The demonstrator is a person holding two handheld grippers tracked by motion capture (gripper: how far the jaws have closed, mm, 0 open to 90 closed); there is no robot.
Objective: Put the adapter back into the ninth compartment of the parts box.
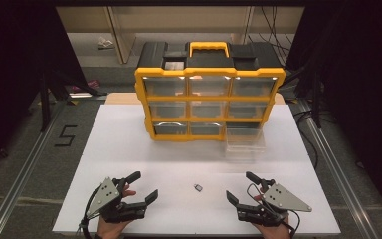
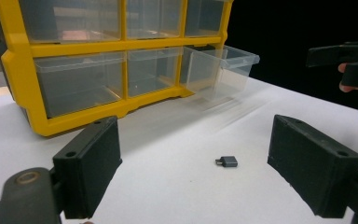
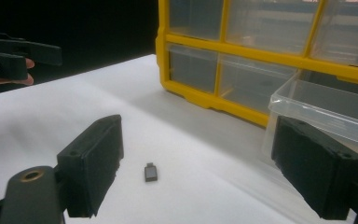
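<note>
**Inspector A:** State of the left tongs [image 1: 143, 185]?

**Inspector B:** Lower left of the high view, held in a hand. Jaws spread wide, nothing between the pads. In the left gripper view the two black jaws rise from the bottom corners with bare tabletop [image 2: 177, 140] between them.

**Inspector A:** And the right tongs [image 1: 242, 186]?

**Inspector B:** Lower right of the high view. Jaws likewise stand wide apart and grip nothing. The right gripper view confirms it: white surface between the jaws.

**Inspector A:** Where is the small grey adapter [image 1: 198, 187]?

**Inspector B:** Flat on the tabletop, low centre of the high view, between the two tongs and touching neither. In the left gripper view it lies right of centre, nearer the right-hand jaw; in the right gripper view, just right of the left-hand jaw.

**Inspector A:** Other items?

**Inspector B:** A yellow organizer [image 1: 209, 92] with clear drawers stands upright in the upper centre of the high view. One clear drawer [image 1: 245, 142], bottom row at the frame's right, is pulled forward out of its slot. Contents of the drawers cannot be made out.
</note>
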